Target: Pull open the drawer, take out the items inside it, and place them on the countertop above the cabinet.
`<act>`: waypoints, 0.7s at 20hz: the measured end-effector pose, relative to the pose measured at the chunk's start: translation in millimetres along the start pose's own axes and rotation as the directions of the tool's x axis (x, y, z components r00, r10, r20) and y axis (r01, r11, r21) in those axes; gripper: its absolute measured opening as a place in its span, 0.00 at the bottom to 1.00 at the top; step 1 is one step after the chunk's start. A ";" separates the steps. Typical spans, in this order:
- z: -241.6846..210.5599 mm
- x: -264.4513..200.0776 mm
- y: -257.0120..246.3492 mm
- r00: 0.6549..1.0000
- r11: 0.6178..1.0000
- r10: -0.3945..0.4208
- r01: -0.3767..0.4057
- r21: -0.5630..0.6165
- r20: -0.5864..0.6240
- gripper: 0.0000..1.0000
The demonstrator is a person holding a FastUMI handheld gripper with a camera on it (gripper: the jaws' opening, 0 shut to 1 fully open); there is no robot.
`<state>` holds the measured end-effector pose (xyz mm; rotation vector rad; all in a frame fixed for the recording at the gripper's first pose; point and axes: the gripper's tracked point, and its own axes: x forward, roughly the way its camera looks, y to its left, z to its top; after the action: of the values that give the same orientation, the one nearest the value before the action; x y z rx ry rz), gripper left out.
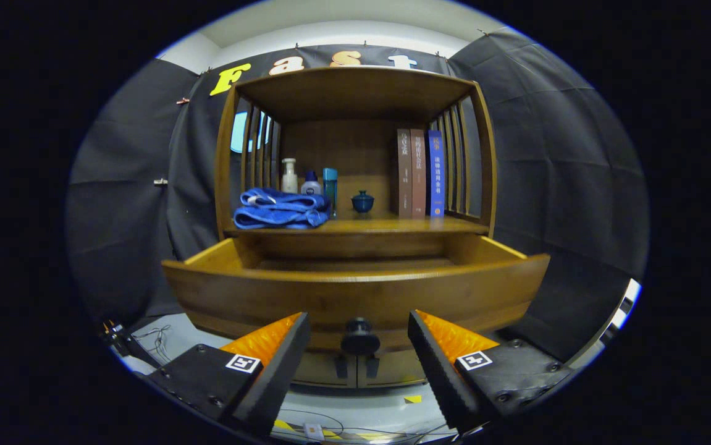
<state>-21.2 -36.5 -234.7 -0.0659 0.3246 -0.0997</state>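
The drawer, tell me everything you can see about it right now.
The drawer looks like warm brown wood with a curved front and a dark round knob low at its centre. It is pulled well out from under the cabinet's countertop. Its floor is mostly hidden behind the front panel, so any contents can't be seen. The claw is open, its fingers either side of the knob without touching it.

Drawer (355,290) pulled out below countertop (392,226); knob (359,334) between gripper (359,327) fingers, apart; towels (280,209) left, books (418,173) right.
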 end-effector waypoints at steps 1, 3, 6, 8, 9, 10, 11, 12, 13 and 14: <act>17.7 5.6 3.9 1.000 1.000 0.017 -0.017 0.003 -0.015 1.00; 48.9 21.5 5.5 0.999 0.999 0.033 -0.032 0.019 -0.039 0.99; 77.4 52.1 4.2 0.995 0.997 0.040 -0.034 0.070 -0.087 0.99; 83.1 72.9 1.0 0.988 0.997 0.032 -0.021 0.076 -0.149 0.99; 80.3 86.8 0.4 0.979 0.997 0.031 -0.017 0.070 -0.202 0.99; 77.0 95.0 0.8 0.968 0.998 0.028 -0.013 0.062 -0.248 0.99; 69.4 107.5 0.9 0.953 0.998 0.032 -0.016 0.055 -0.300 0.99; 61.9 117.6 2.4 0.935 0.999 0.034 -0.018 0.048 -0.353 0.99; 56.2 124.6 4.2 0.918 0.999 0.036 -0.019 0.047 -0.396 0.99; 45.1 134.5 5.1 0.895 0.999 0.038 -0.020 0.045 -0.444 0.99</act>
<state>120.6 -43.7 -234.9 0.0027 0.7838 -0.0907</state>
